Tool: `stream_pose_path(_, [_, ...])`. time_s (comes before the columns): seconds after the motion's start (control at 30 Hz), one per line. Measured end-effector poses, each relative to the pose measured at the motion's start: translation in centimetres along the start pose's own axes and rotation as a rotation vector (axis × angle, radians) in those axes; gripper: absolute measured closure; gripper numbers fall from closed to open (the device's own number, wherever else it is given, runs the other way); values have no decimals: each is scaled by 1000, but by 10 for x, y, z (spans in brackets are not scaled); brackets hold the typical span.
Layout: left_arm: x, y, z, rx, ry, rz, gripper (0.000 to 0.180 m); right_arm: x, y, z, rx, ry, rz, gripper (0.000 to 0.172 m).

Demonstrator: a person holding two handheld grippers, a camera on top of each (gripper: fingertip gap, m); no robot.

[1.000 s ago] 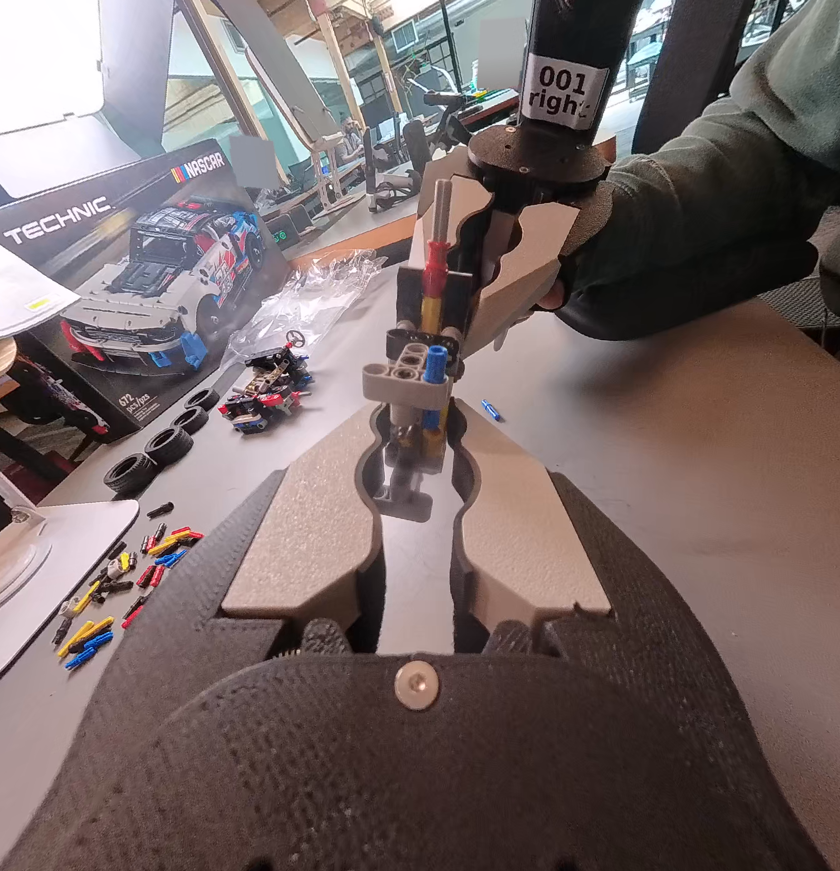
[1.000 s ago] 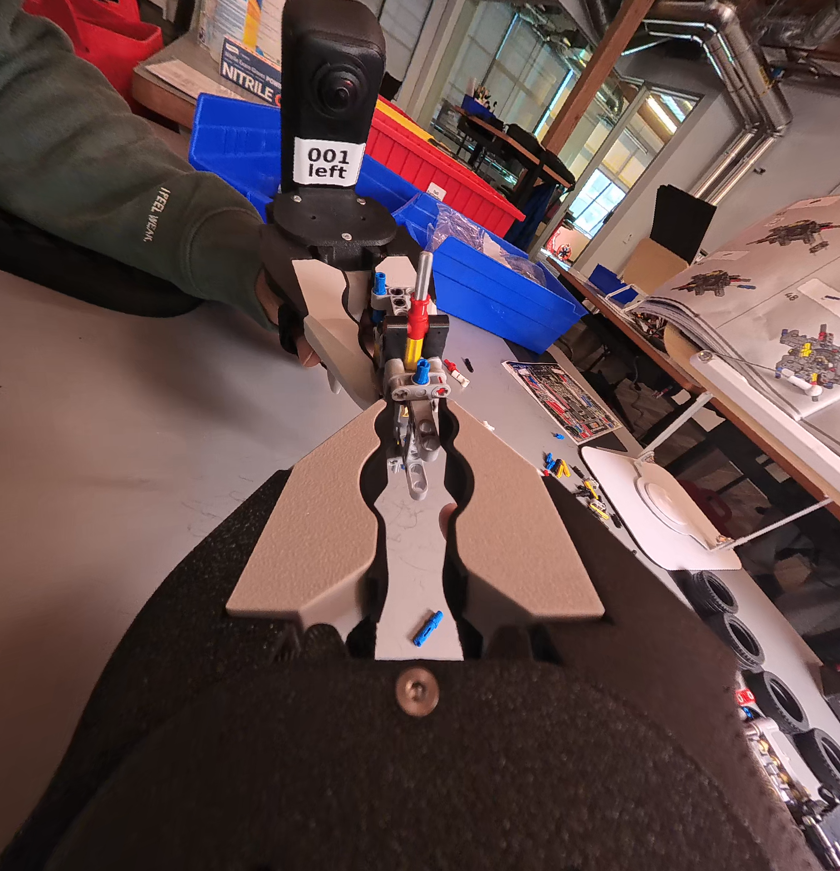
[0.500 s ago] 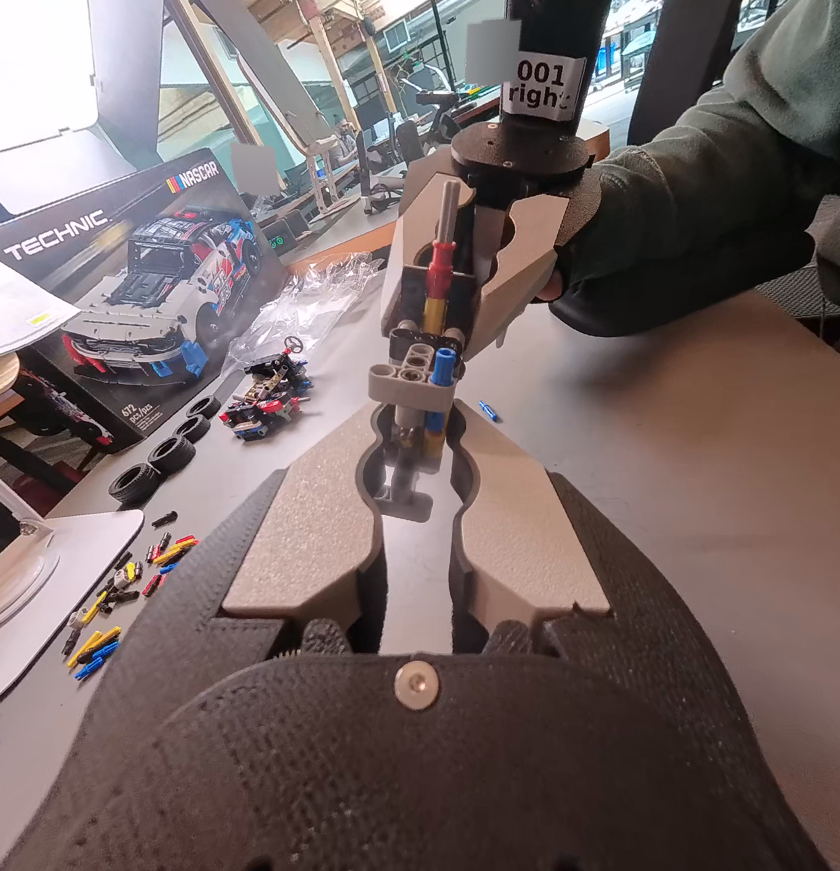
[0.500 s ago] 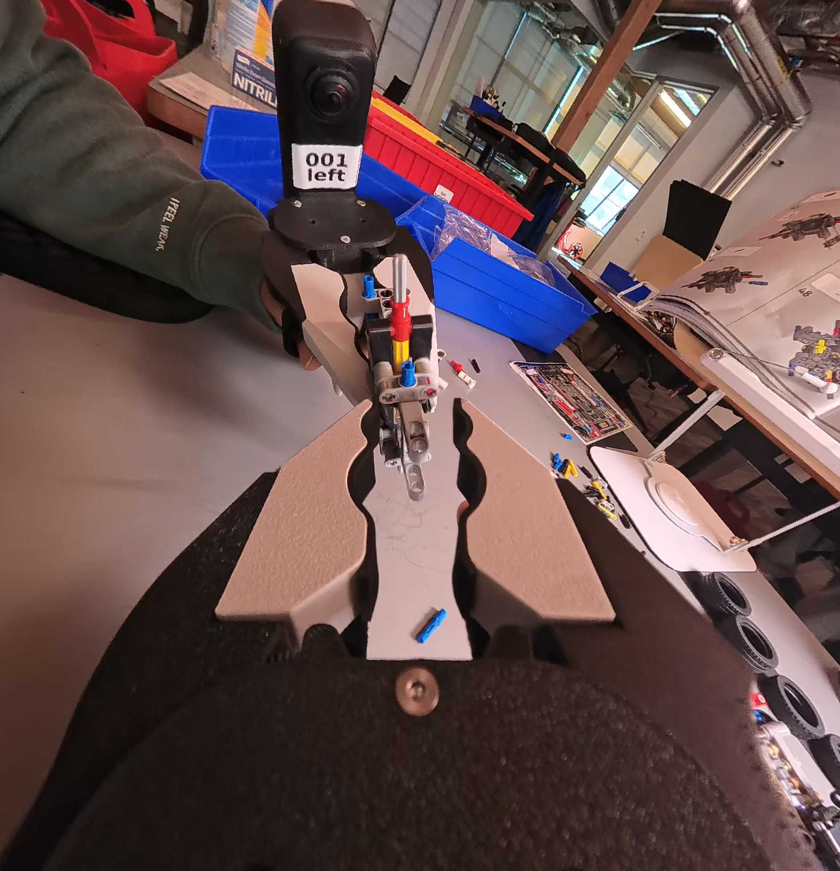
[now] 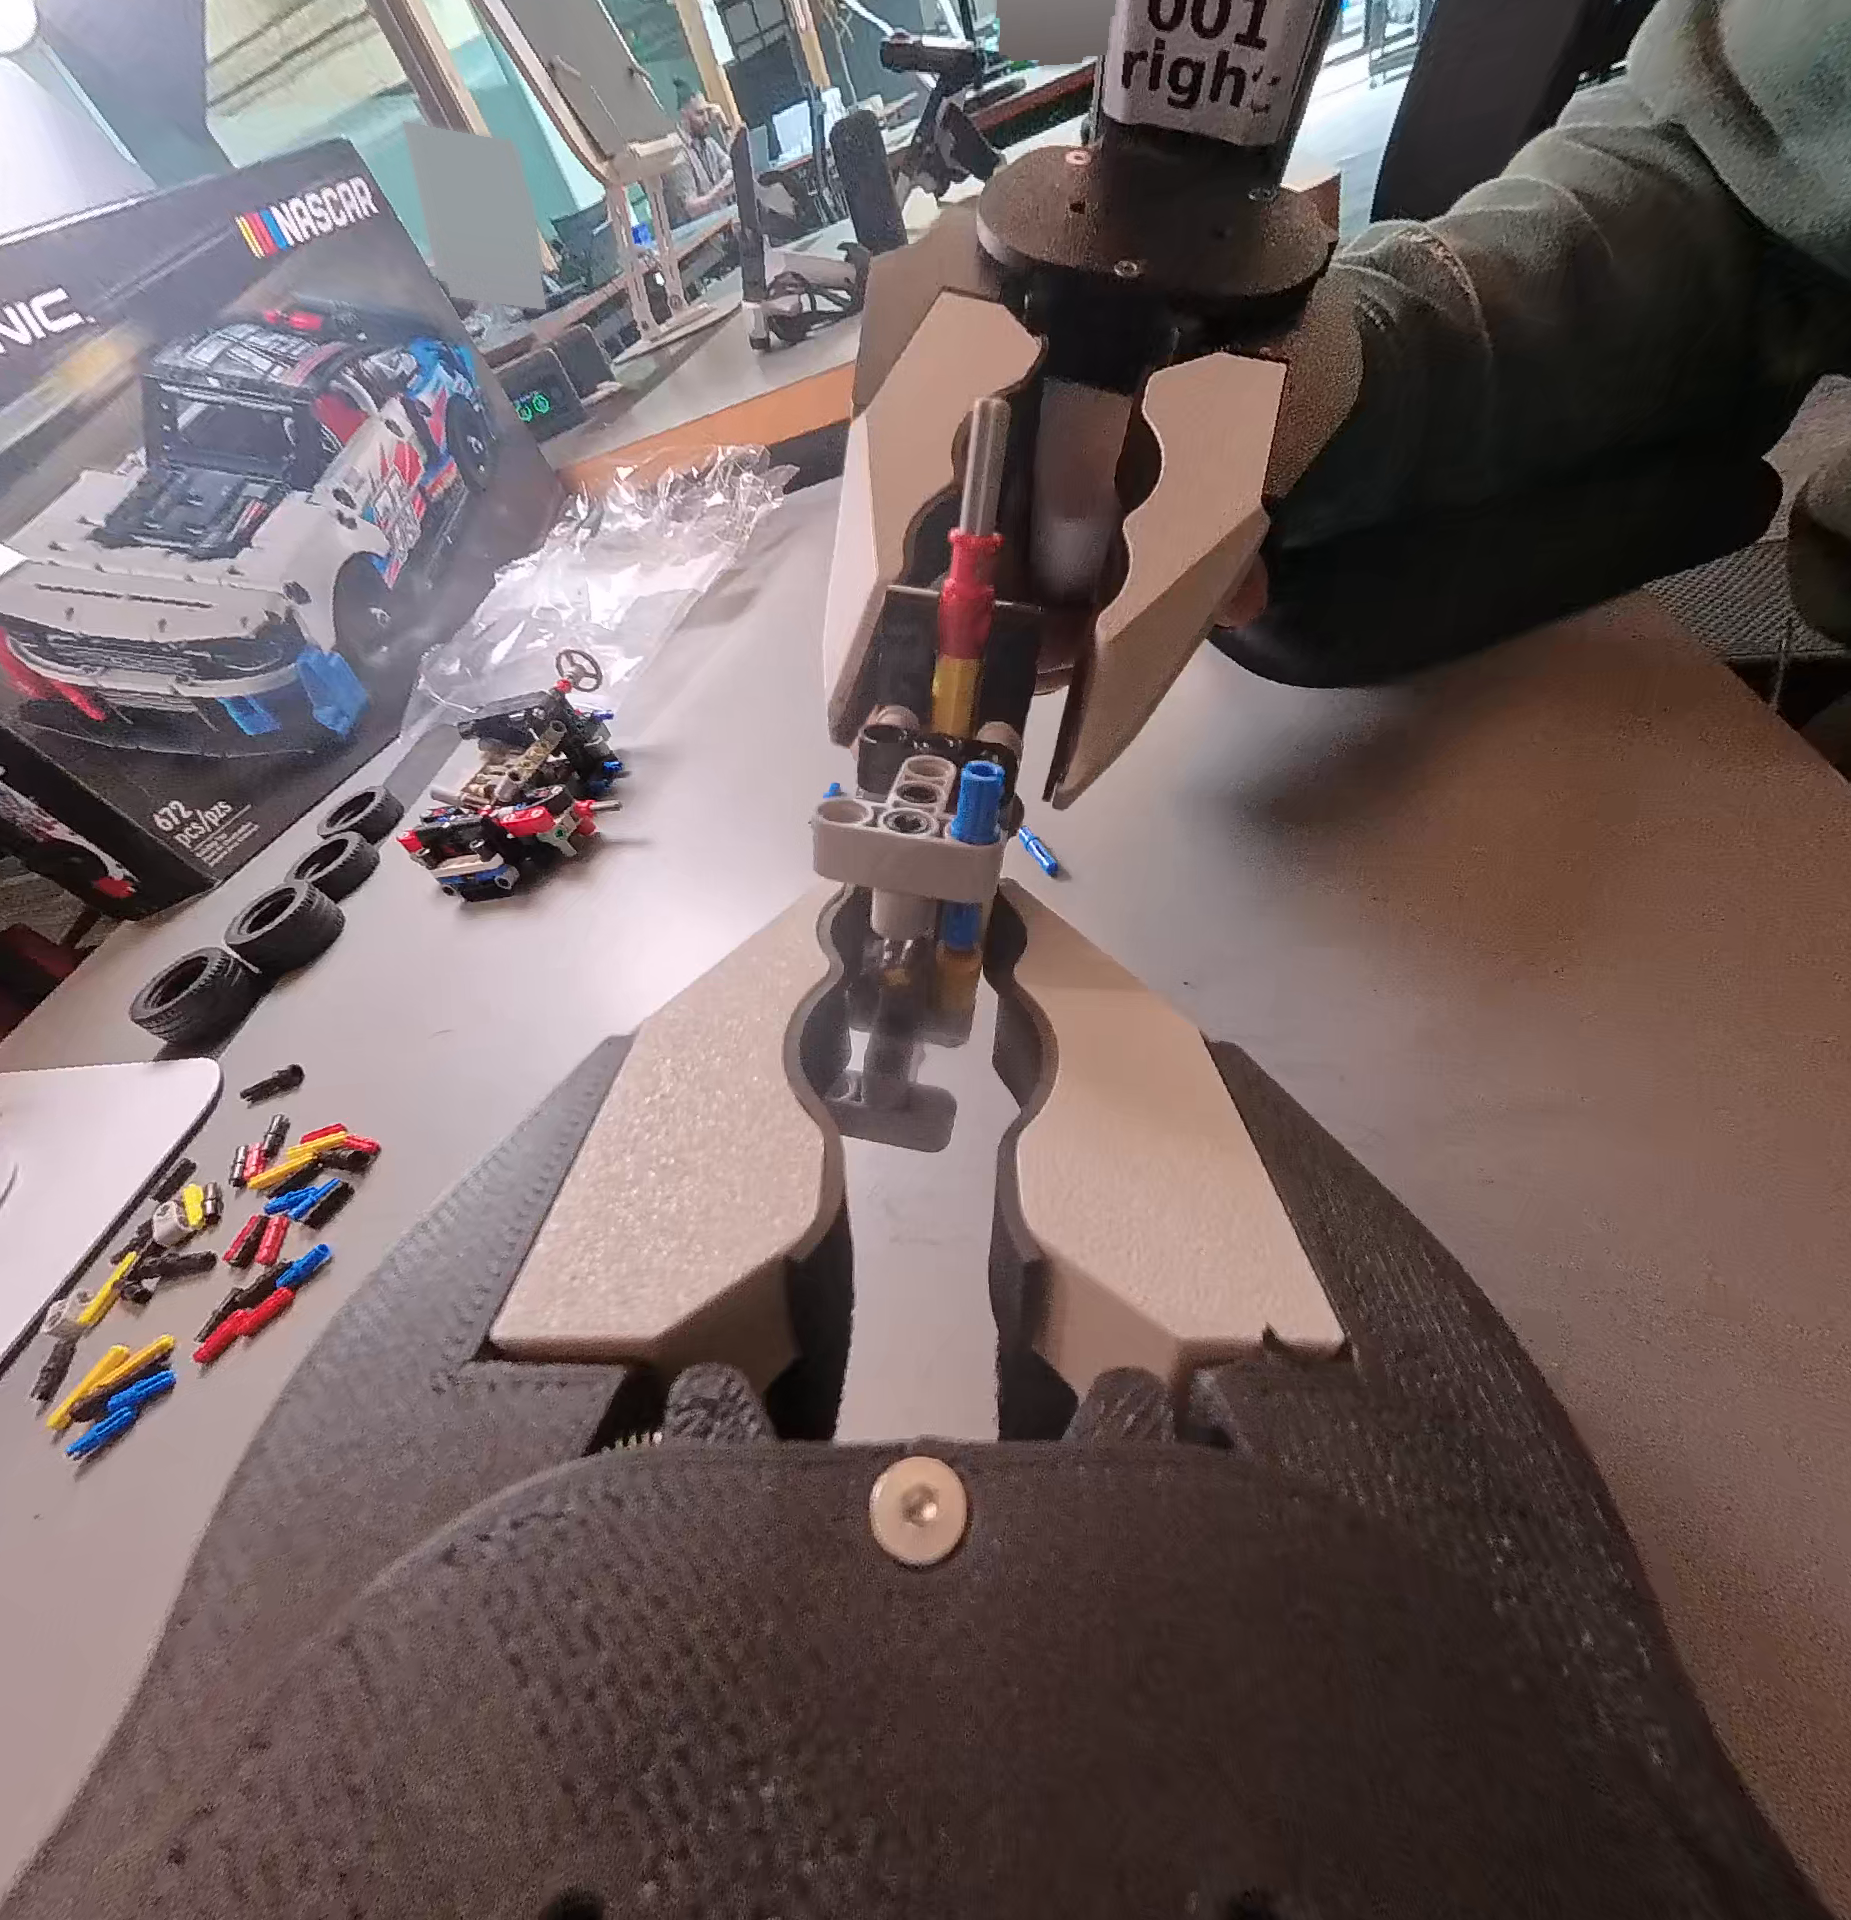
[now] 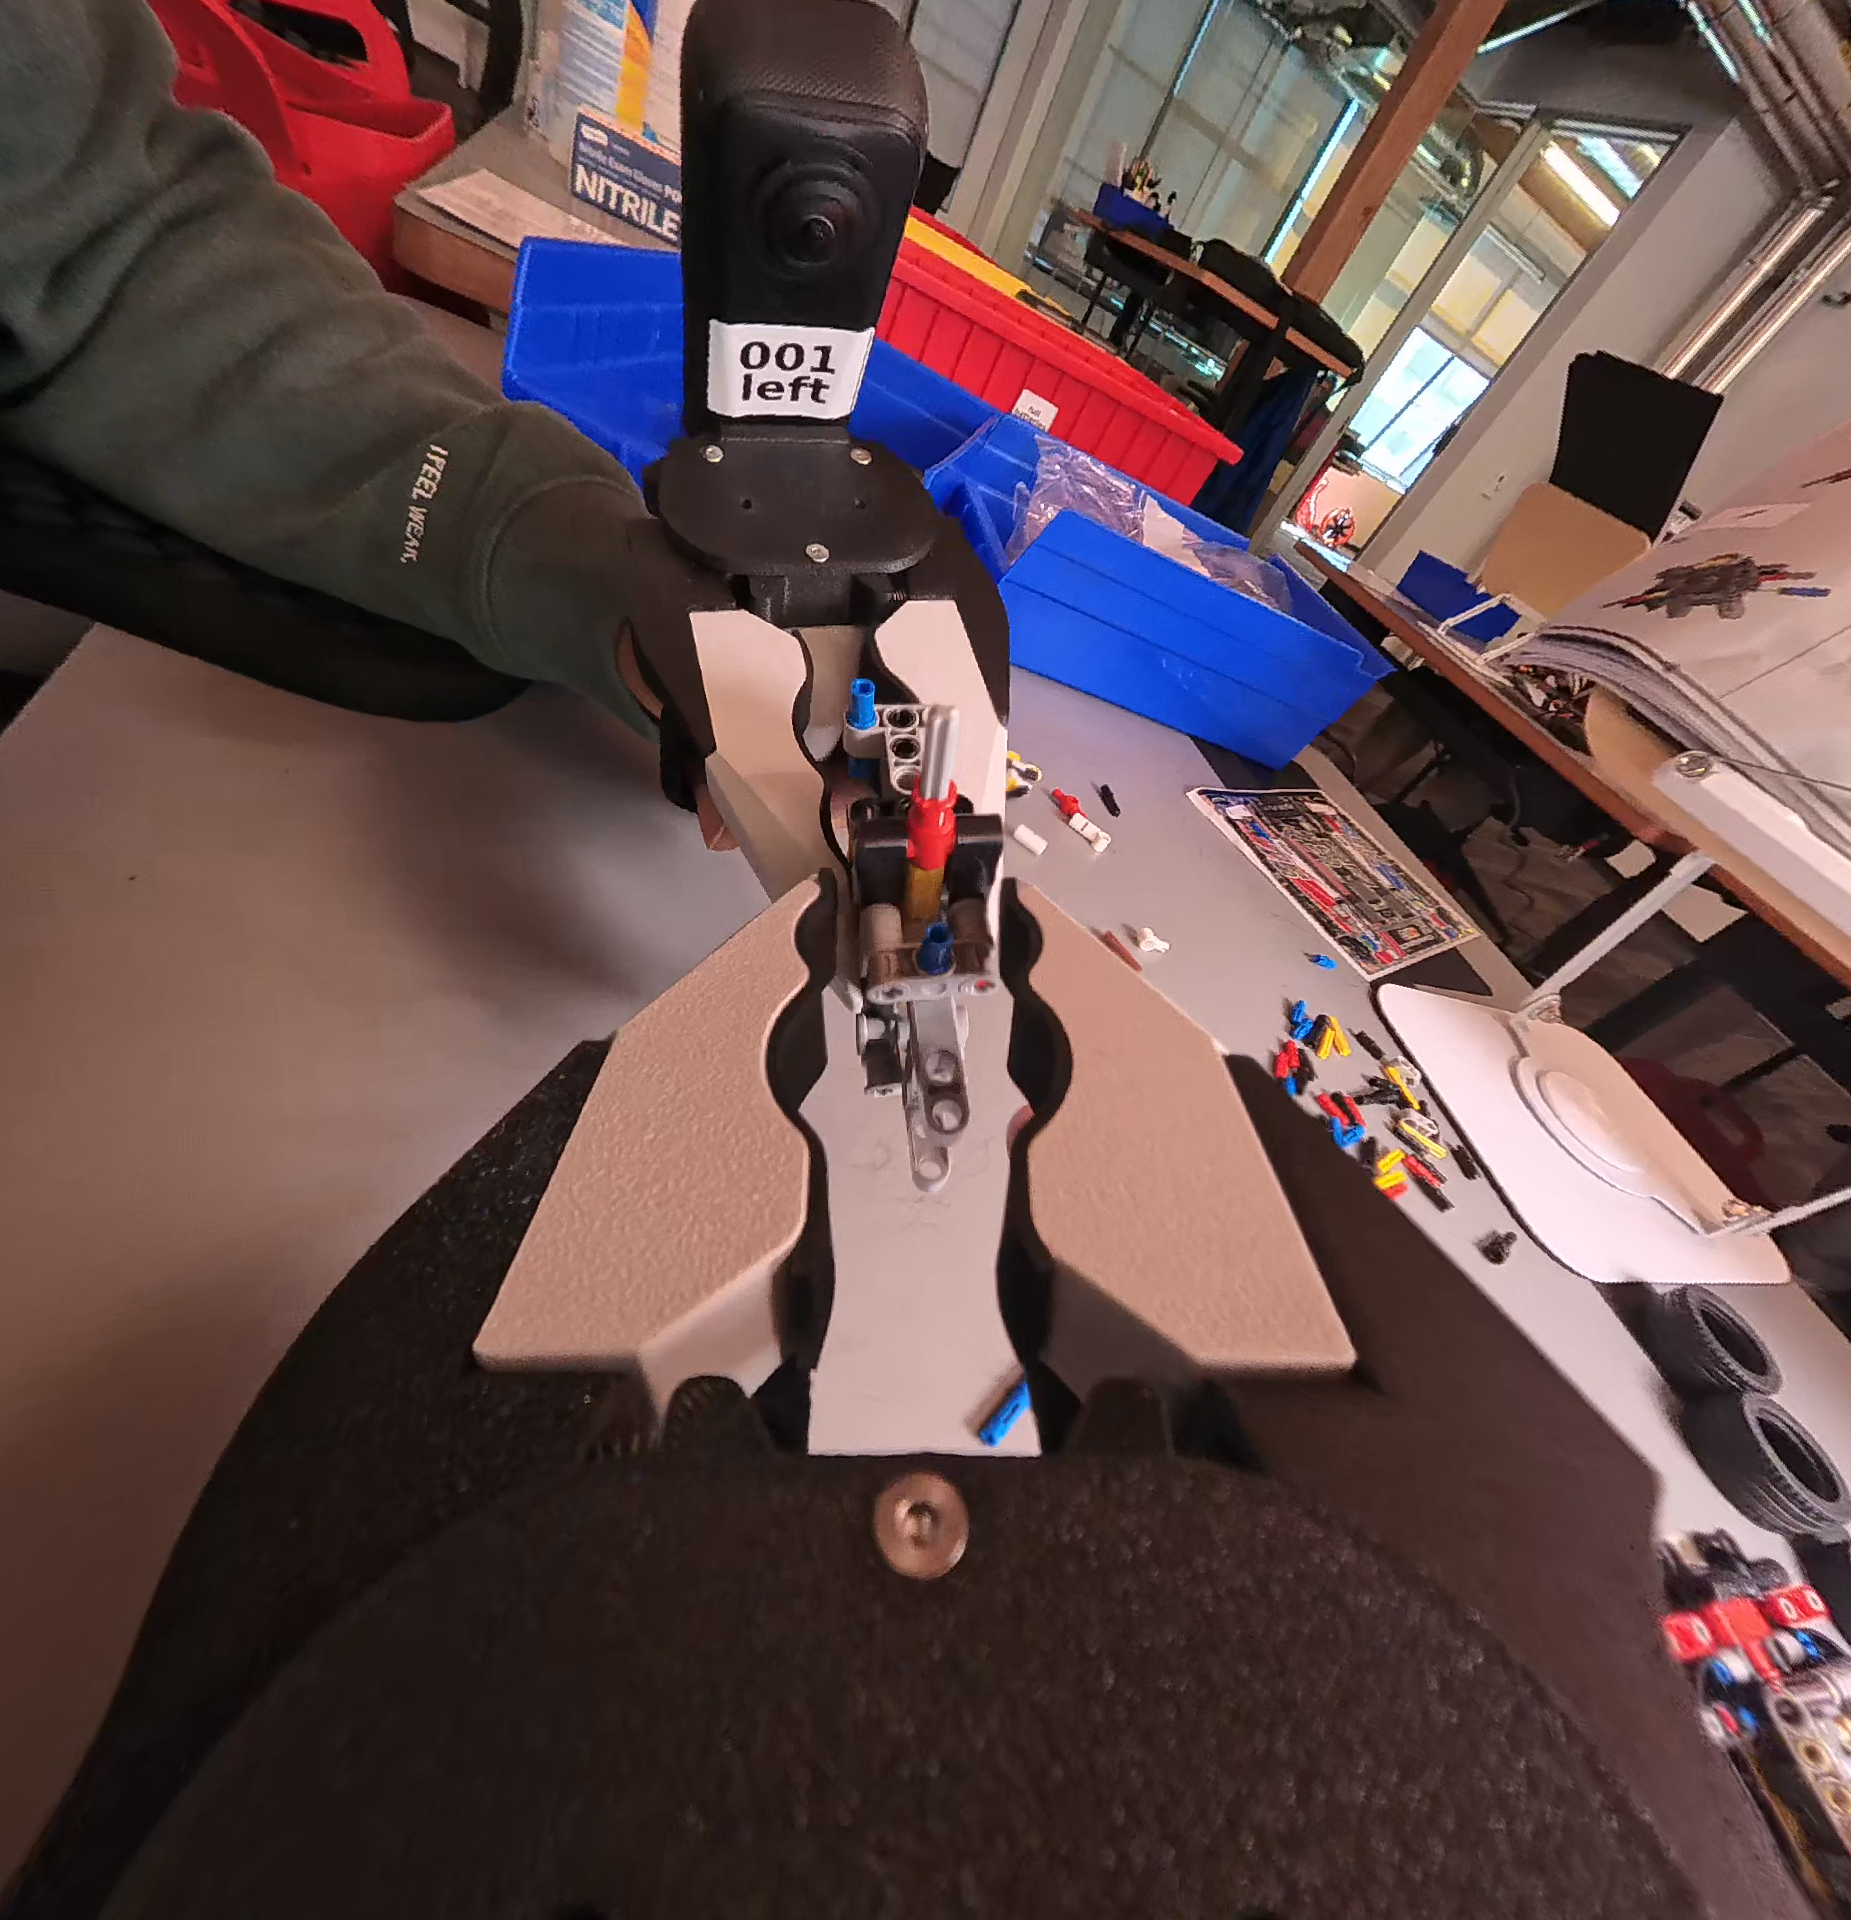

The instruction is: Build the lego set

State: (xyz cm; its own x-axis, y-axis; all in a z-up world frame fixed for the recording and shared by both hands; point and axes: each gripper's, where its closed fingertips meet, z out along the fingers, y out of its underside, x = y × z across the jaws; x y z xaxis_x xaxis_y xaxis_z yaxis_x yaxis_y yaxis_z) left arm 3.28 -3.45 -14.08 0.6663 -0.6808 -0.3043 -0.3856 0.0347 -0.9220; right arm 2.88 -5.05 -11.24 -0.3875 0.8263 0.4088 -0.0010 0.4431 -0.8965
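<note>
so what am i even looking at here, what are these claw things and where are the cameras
There is no robot here. A person holds a two-finger claw in each hand, and each claw carries a wide-angle camera looking forward along its own fingers. So each picture shows one claw large at the bottom and the other one facing it.

The left gripper pinches a small brick assembly of grey, black, yellow, red and blue parts. The right gripper is open around the far end of that assembly; one of its fingers plainly stands clear of it.

On the grey table lie black tyres, a scatter of coloured pins, a half-built car and a toy car box. Blue bins stand farther back.
</note>
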Motion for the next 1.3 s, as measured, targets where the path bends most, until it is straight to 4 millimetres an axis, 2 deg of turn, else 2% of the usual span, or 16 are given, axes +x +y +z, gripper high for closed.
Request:
stream_pose_path(0.2, [1,3,1,-17,7,-15,160,1,2,1,-1,-2,31,148])
stream_pose_path(1.3, [-1,7,1,-19,11,-62,160,4,12,-4,0,-20,114,147])
